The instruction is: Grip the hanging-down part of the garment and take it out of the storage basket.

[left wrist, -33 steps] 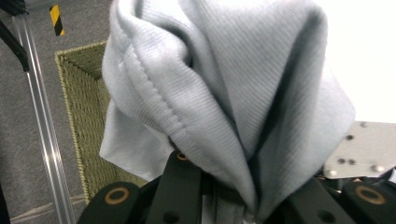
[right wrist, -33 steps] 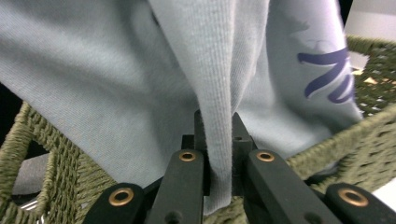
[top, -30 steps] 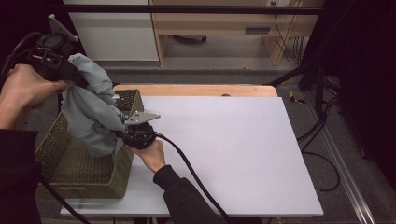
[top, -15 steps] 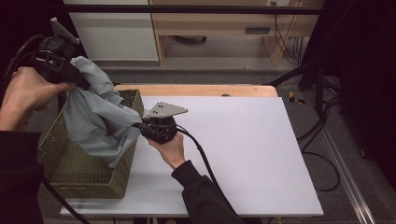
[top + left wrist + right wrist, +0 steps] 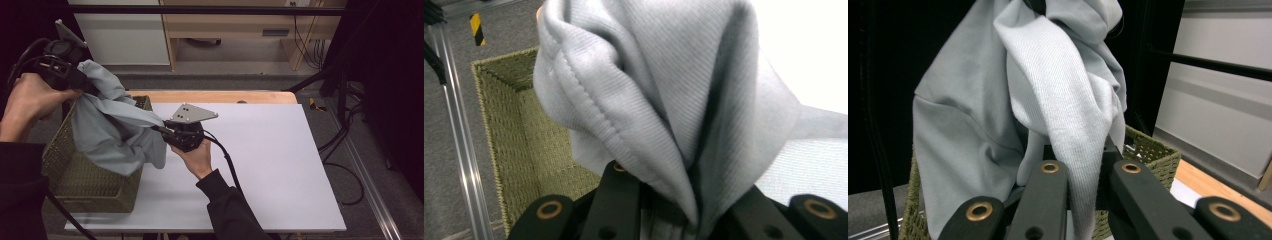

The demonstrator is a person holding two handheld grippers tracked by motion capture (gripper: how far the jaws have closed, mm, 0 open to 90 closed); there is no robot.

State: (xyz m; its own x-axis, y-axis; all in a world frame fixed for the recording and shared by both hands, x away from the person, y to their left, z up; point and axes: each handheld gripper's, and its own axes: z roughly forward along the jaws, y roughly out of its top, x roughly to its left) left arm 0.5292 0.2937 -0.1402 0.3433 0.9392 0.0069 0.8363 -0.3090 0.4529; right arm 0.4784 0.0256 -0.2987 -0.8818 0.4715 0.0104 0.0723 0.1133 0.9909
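Note:
A pale grey-blue garment (image 5: 112, 132) hangs stretched between my two grippers above a green woven basket (image 5: 85, 187). My left gripper (image 5: 89, 91) is held high at the far left, shut on a bunched fold of the garment (image 5: 659, 110). My right gripper (image 5: 159, 129) is lower, near the basket's right rim over the white tabletop (image 5: 260, 165), shut on another part of the garment (image 5: 1068, 125). In the right gripper view the cloth runs down between the black fingers (image 5: 1048, 190). Its lower part droops over the basket's right wall.
The basket (image 5: 519, 135) stands at the table's left end, its inside partly hidden by cloth. A wooden strip (image 5: 215, 96) edges the table's far side. Cables lie on the floor at right. A white cabinet (image 5: 125, 35) stands behind.
My right gripper has risen and moved right, away from the basket, pulling a part of the garment out sideways. The left gripper has stayed in place, holding the cloth high.

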